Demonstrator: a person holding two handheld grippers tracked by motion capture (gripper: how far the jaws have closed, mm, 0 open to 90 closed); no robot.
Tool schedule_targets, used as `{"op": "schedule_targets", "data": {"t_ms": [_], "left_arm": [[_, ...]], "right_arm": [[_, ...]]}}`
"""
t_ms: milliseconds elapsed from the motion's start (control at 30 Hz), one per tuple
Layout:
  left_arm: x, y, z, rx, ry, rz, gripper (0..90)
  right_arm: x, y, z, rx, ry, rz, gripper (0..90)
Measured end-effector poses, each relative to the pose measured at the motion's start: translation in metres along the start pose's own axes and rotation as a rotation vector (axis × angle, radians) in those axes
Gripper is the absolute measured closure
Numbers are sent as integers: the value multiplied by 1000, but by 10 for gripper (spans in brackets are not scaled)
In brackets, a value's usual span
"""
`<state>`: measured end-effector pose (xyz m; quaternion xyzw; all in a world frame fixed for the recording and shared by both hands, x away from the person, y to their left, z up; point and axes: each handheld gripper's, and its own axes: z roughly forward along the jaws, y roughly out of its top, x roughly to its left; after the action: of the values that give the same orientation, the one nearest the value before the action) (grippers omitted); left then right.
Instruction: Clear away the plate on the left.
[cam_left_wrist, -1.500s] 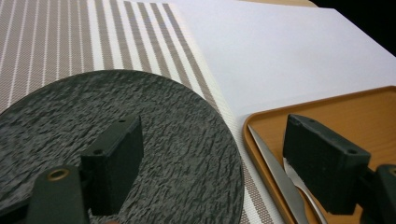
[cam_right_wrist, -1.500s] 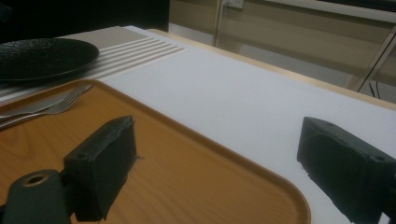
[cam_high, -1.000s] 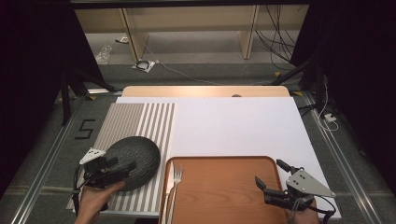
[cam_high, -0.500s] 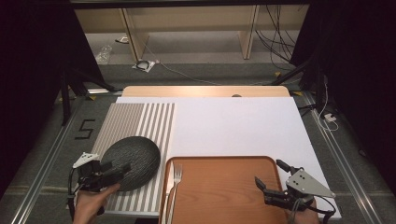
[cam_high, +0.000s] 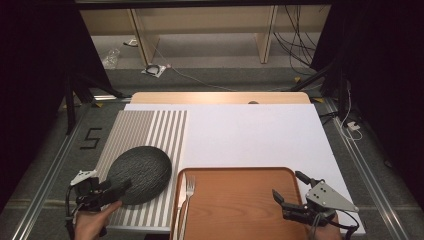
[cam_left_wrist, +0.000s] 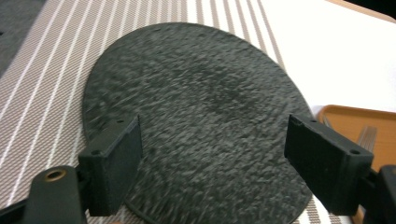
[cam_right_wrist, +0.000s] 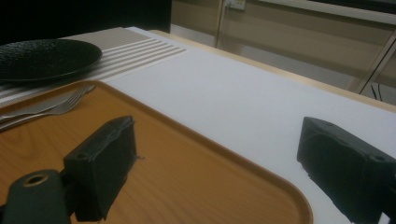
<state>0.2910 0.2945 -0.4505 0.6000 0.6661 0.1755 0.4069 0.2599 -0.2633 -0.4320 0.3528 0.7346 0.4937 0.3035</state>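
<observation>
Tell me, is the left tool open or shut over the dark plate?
Open. In the left gripper view the left tool has its jaws wide apart above the round dark textured plate, gripping nothing.

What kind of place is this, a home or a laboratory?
Probably a laboratory or recording studio, not a home. The table stands between dark curtains, loose cables lie on the bare floor behind it, and a number five is marked beside the striped placemat, like a staged dining setup.
</observation>
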Motion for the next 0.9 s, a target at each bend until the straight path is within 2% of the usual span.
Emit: {"op": "schedule_targets", "data": {"t_ms": [167, 300, 400, 433, 533, 633, 800, 900], "left_arm": [[8, -3, -2, 1, -7, -95, 194], [12, -6, -4, 5, 8, -126, 191], [17, -8, -5, 2, 12, -186, 190], [19, -9, -6, 1, 0, -221, 190], [24, -12, -7, 1, -7, -286, 190], [28, -16, -7, 9, -38, -358, 188], [31, -21, -8, 2, -59, -432, 187], [34, -25, -8, 7, -93, -505, 187]], "right_arm": [[0, 0, 0, 0, 0, 2, 128], [0, 0, 0, 0, 0, 1, 128], [0, 0, 0, -2, -1, 3, 128], [0, 0, 0, -3, -1, 3, 128], [0, 0, 0, -1, -1, 1, 128], [0, 0, 0, -2, -1, 1, 128], [0, 0, 0, 0, -2, 2, 128], [1, 0, 0, 1, -3, 3, 128]]}}
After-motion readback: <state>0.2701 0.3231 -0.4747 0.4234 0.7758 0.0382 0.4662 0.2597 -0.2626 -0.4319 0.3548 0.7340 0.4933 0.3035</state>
